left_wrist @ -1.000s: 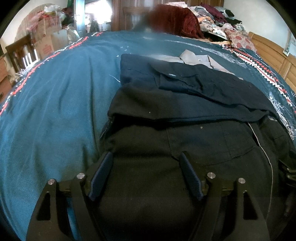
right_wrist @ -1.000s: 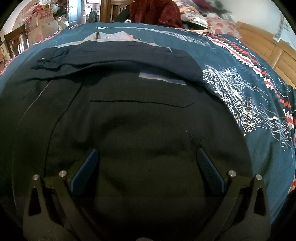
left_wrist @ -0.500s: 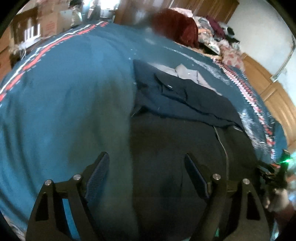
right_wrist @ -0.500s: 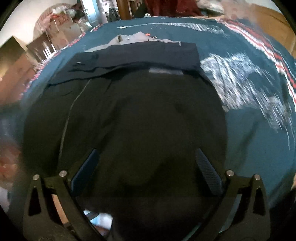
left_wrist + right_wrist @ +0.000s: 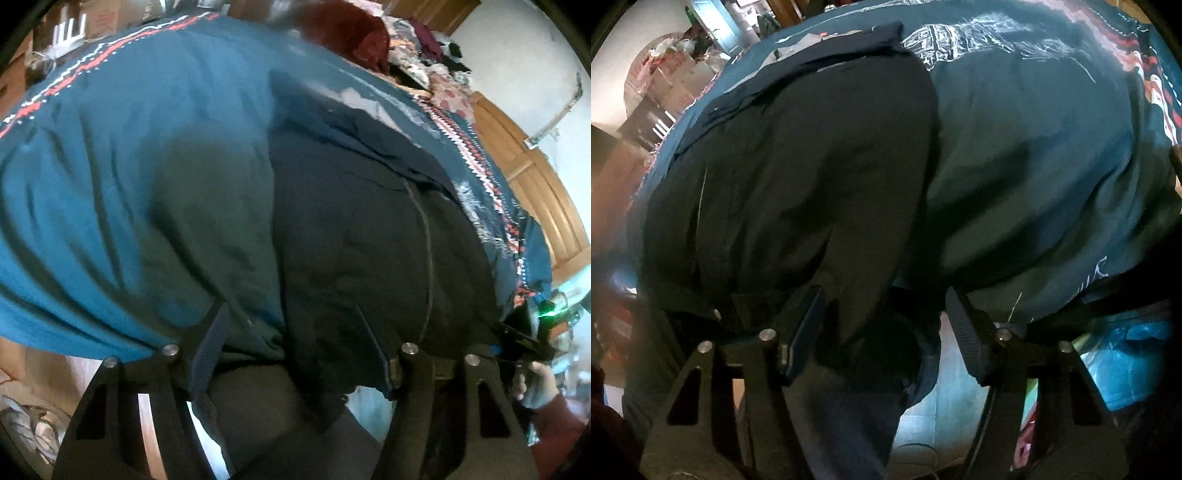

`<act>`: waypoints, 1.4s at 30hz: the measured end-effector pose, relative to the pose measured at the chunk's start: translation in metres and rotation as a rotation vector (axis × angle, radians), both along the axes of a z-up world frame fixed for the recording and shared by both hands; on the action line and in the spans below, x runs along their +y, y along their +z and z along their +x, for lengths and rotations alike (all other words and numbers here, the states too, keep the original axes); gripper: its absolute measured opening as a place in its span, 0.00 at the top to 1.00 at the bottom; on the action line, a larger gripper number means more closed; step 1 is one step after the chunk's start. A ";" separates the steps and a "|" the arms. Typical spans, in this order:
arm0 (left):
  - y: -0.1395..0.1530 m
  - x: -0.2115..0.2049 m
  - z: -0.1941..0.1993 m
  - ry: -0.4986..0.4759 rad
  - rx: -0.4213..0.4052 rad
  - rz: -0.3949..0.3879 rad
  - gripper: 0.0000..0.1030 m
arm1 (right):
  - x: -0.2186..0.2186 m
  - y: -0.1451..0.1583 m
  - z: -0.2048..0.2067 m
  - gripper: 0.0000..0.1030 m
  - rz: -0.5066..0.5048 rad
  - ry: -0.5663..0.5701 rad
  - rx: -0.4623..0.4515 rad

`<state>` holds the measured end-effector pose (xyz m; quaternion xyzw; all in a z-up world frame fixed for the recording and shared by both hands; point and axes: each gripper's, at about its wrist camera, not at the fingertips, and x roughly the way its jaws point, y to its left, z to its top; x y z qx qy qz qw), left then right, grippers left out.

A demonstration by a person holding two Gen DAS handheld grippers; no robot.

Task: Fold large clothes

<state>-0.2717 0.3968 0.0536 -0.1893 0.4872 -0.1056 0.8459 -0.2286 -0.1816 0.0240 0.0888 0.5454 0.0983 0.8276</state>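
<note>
Both tools, left and right, gape wide at the bed's near edge. Between each one's fingers lies the black cloth garment on the teal patterned bedspread.

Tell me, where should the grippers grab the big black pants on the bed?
Probably the near hem of the big black cloth pants, where it droops over the teal blanket. Come from below the bed's edge: left gripper and right gripper open around it.

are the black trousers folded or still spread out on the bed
Spread out: the black trousers lie long across the bed, their near end hanging over its edge.
</note>
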 end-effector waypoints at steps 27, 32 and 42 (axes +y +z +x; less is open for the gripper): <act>-0.036 -0.022 -0.006 -0.137 0.174 0.030 0.38 | -0.017 -0.005 0.019 0.31 0.016 0.031 0.067; -0.046 -0.028 -0.006 -0.156 0.201 0.033 0.38 | -0.015 -0.020 0.025 0.31 0.100 0.048 0.135; -0.059 -0.049 0.010 -0.225 0.234 0.096 0.47 | 0.006 -0.034 0.033 0.46 0.136 0.089 0.174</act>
